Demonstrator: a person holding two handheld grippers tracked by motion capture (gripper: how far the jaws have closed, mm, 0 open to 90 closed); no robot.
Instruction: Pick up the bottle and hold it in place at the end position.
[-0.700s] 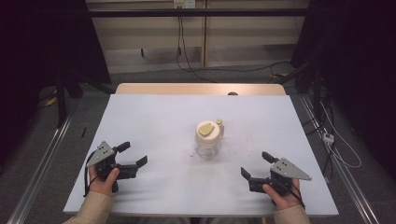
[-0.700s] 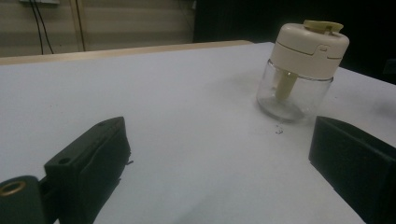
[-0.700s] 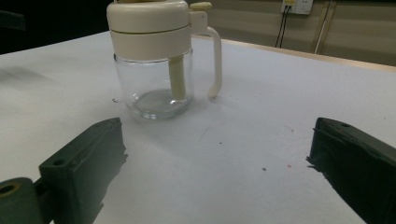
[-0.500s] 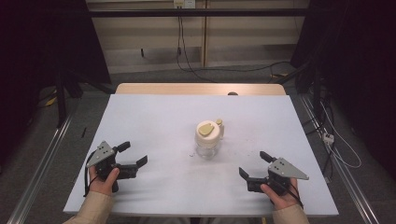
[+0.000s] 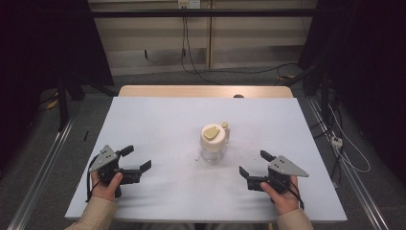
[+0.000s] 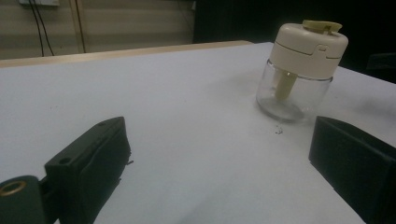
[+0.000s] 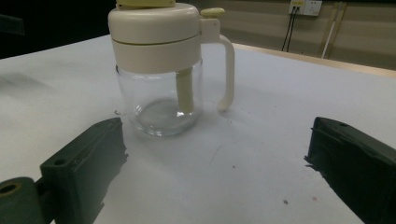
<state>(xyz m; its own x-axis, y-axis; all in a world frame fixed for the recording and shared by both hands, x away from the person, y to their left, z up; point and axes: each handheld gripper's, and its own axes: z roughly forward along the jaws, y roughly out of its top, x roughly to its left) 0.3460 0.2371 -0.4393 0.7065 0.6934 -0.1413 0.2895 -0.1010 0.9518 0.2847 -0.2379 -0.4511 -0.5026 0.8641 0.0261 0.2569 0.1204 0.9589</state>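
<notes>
A small clear glass jar (image 5: 212,143) with a cream lid and a cream side handle stands upright at the middle of the white table (image 5: 158,120). It looks empty apart from a cream tube hanging from the lid. My left gripper (image 5: 136,159) rests near the front left, open, with nothing between its jaws; the jar (image 6: 299,70) lies ahead of it to the right. My right gripper (image 5: 254,164) sits at the front right, also open and empty, and the jar (image 7: 163,70) stands close in front of its left jaw, handle toward the far side.
The table's wooden far edge (image 5: 206,91) borders a dark floor with cables. Metal rails (image 5: 43,163) run along both sides of the table. A few tiny crumbs (image 6: 278,130) lie beside the jar.
My right gripper has crept slightly left and forward toward the jar. The left gripper and the jar have stayed put.
</notes>
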